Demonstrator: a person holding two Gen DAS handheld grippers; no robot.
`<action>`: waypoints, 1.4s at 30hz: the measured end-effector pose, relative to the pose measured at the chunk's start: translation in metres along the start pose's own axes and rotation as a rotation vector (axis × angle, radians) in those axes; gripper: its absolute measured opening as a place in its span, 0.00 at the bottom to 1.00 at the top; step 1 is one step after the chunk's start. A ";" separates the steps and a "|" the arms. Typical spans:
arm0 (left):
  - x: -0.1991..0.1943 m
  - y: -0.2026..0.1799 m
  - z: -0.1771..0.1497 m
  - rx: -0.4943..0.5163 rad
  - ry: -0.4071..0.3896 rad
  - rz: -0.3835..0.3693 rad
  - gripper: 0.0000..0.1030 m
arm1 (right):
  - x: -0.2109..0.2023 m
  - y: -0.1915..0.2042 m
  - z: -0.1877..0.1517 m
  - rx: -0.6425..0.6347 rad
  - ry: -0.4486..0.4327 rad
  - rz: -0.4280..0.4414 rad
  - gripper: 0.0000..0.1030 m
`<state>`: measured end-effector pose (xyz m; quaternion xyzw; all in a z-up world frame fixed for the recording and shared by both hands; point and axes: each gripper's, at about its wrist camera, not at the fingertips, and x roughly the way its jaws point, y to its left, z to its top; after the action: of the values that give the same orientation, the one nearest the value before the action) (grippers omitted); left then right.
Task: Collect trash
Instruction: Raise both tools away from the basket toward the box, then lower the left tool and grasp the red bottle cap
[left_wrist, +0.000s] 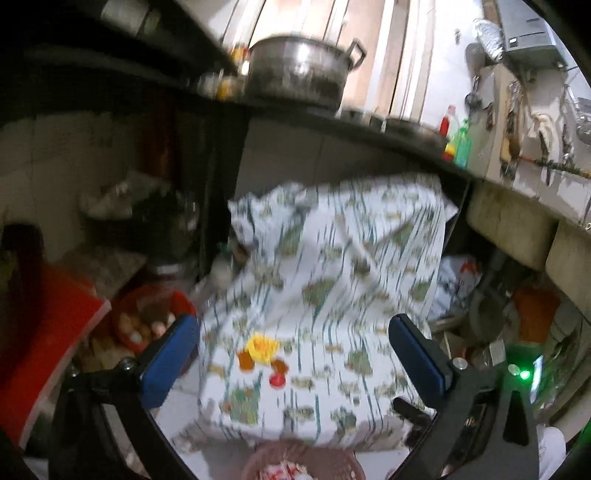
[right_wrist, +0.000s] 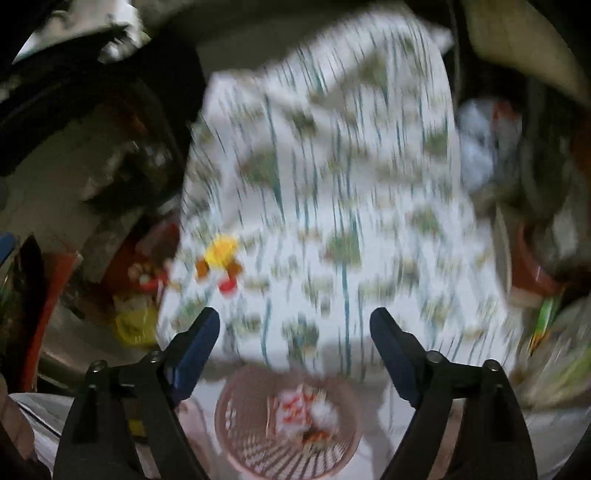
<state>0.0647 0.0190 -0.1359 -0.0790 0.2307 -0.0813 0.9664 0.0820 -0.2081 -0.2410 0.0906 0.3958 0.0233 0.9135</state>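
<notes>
A white cloth with green print (left_wrist: 332, 266) covers a low table. On its near left lie a crumpled yellow wrapper (left_wrist: 262, 347), small brown scraps (left_wrist: 246, 360) and a red cap (left_wrist: 277, 379); the blurred right wrist view also shows the yellow wrapper (right_wrist: 221, 251) and the red cap (right_wrist: 227, 284). Below the table's front edge stands a pink mesh basket (right_wrist: 236, 443), its rim (left_wrist: 258, 459) just showing in the left wrist view, with red-and-white wrappers (right_wrist: 299, 406) inside. My left gripper (left_wrist: 292, 325) and right gripper (right_wrist: 295, 317) hover above the basket, both open and empty.
A large metal pot (left_wrist: 299, 70) sits on a dark shelf behind the table. A red bowl of eggs (left_wrist: 147, 321) and a red box (left_wrist: 48, 332) crowd the left. Bottles (left_wrist: 461, 144) and hanging utensils are at the right, with clutter (left_wrist: 535, 314) below.
</notes>
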 end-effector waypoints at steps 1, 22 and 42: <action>-0.005 0.002 0.009 0.015 -0.021 -0.016 1.00 | -0.013 0.003 0.012 -0.022 -0.047 0.003 0.84; 0.032 0.002 0.061 0.186 -0.146 0.037 1.00 | -0.062 0.014 0.099 -0.249 -0.363 -0.079 0.87; 0.170 0.035 0.013 0.124 0.339 0.130 1.00 | 0.065 -0.024 0.085 -0.138 -0.045 -0.205 0.84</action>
<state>0.2250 0.0221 -0.2048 0.0104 0.3896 -0.0449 0.9198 0.1882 -0.2367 -0.2354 -0.0129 0.3798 -0.0450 0.9239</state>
